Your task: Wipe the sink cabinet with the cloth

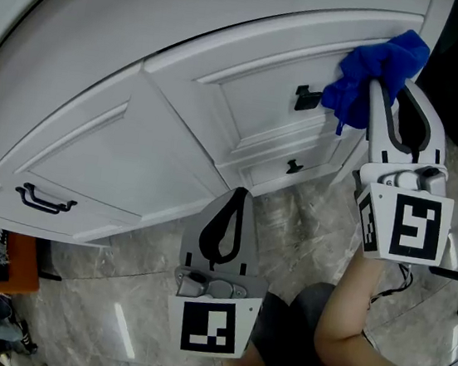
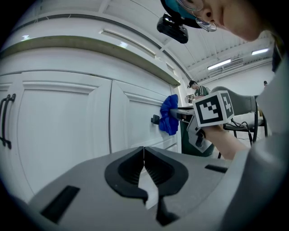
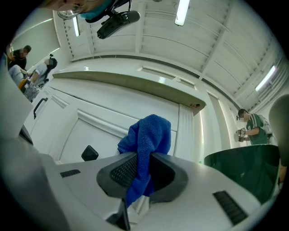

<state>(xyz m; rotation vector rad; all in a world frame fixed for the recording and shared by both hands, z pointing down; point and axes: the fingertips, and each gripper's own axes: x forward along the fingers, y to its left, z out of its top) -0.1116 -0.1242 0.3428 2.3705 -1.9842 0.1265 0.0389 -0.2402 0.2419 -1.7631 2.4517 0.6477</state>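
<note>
Currently logged, item by item.

Right gripper [image 1: 389, 94]: jaws clenched on a narrow fold of the blue cloth [image 1: 377, 63], raised to the upper right door panel of the sink cabinet [image 1: 177, 129].

Cloth: bunched, with its bulk ahead of the jaw tips. It appears to rest against the white panel just beside the black knob [image 1: 307, 98]. A tail hangs through below the jaws.

Left gripper [image 1: 238, 196]: jaws closed together with nothing between them, held low and well apart from the cloth.

Hazards, as judged:
- The bunched cloth may catch on the knob during a stroke and drag out of the clamp.
- Only a narrow fold is pinched, so friction on the panel could pull it free.
- So small a pad leaves the hard jaw tips liable to scrape the paint.
</note>
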